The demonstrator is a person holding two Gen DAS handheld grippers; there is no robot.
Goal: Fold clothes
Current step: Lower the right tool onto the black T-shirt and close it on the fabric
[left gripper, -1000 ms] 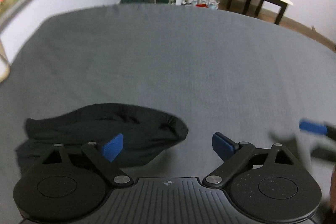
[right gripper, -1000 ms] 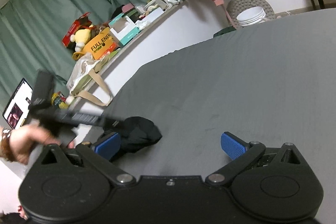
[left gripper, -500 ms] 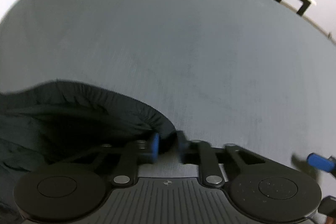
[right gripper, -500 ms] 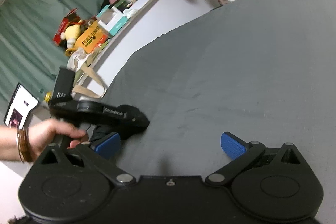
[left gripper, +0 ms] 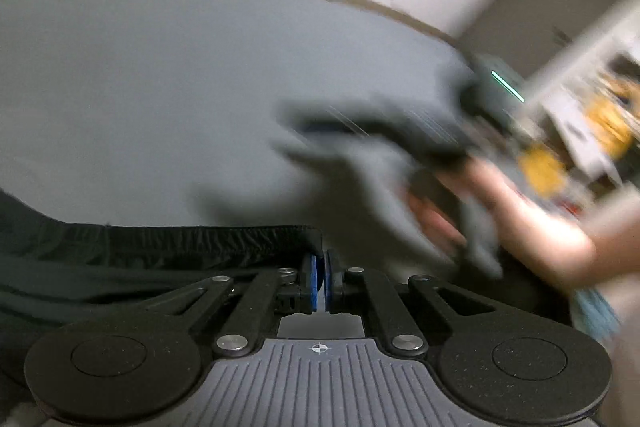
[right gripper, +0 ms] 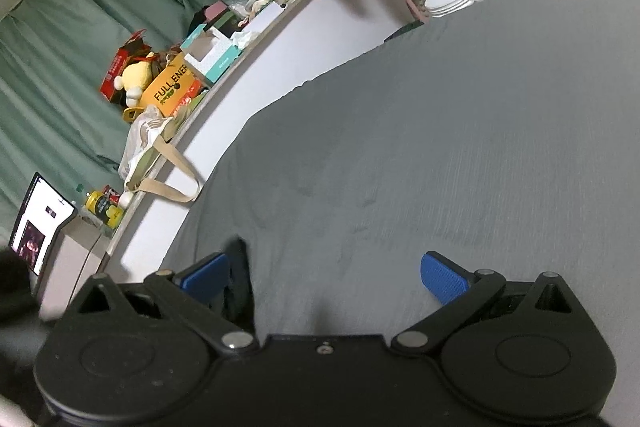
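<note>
The left hand-held gripper (left gripper: 319,281) pinches the hem corner of the black garment (left gripper: 120,259), which spreads leftward from it over the grey bed (left gripper: 160,87). The right hand-held gripper (right gripper: 324,273) hovers spread wide, empty.

The bed cover (right gripper: 460,147) was a matt grey cloth, finely ribbed and lightly creased. The black garment (left gripper: 120,251) looked like thin, soft cloth with a gathered, crinkled hem, faintly sheened. The left gripper (left gripper: 319,281) had matt black plastic arms, bright metal rivets, a ribbed grey plastic base and blue pads. The right gripper (right gripper: 324,273) bore blue fingers (right gripper: 442,277) with a rough, dotted rubbery face. Far left, the green curtain (right gripper: 80,39) hung as dull pleated cloth.
</note>
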